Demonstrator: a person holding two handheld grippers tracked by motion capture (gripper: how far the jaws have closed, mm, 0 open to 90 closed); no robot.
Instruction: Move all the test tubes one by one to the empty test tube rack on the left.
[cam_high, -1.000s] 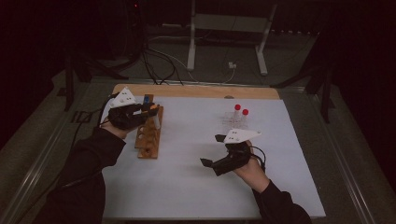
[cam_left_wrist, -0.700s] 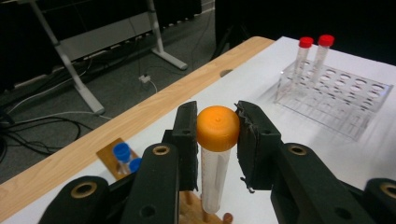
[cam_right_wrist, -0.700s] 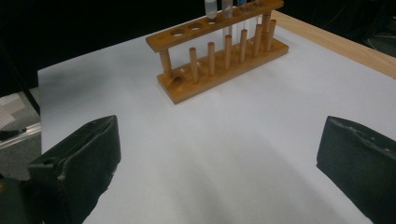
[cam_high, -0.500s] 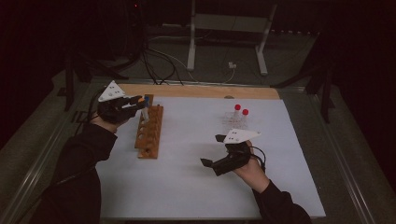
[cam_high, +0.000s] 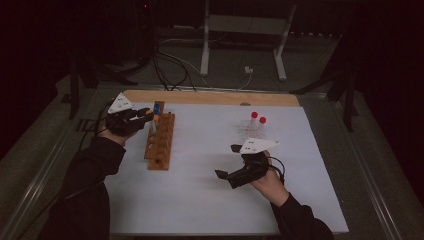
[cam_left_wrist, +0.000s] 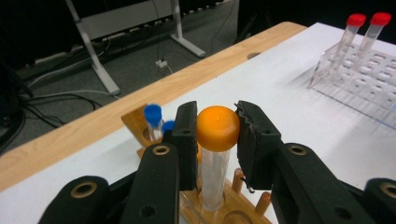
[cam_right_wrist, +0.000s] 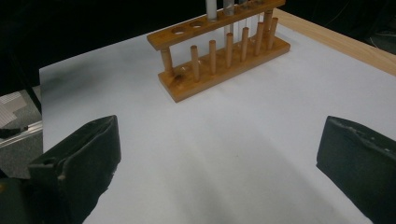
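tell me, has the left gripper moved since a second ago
Yes. The left gripper has shifted left, off the wooden rack's far end toward its left side.

Lighting: dim throughout the high view, the white counter (cam_high: 210, 200) the one bright area, surroundings falling to near black. Definition: high view soft and grainy. Left gripper view: orange cap (cam_left_wrist: 217, 127) sharp with a small highlight; far edge of the counter softer. Right gripper view: near jaws blurred; faint soft shadows across the counter surface.
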